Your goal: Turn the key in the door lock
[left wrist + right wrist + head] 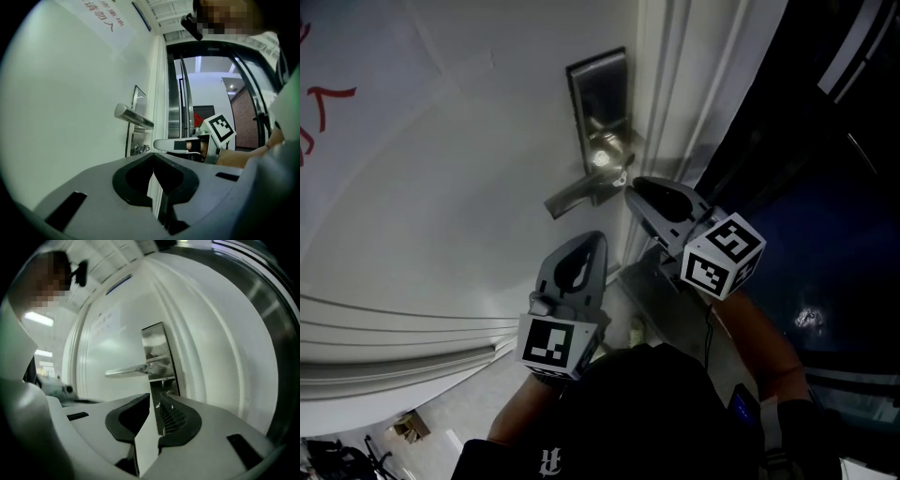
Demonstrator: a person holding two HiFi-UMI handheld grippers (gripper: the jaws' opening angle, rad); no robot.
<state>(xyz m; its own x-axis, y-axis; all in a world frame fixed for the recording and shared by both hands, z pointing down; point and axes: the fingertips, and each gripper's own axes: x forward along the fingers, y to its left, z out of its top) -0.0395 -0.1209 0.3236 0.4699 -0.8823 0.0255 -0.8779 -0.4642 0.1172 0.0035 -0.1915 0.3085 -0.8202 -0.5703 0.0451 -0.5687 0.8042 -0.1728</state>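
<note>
My right gripper (632,190) hovers just beside the key (141,149) under the lever handle (579,193), jaws a narrow slit apart. My left gripper (584,242), below that handle, is closed, empty

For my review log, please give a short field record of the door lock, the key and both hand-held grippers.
lock: silver metal plate with lever handle, on white door
key: small metal key sticking out of the plate below the lever
right hand-held gripper: tip beside the key, jaws slightly apart
left hand-held gripper: lower, off the door, jaws together, empty
</note>
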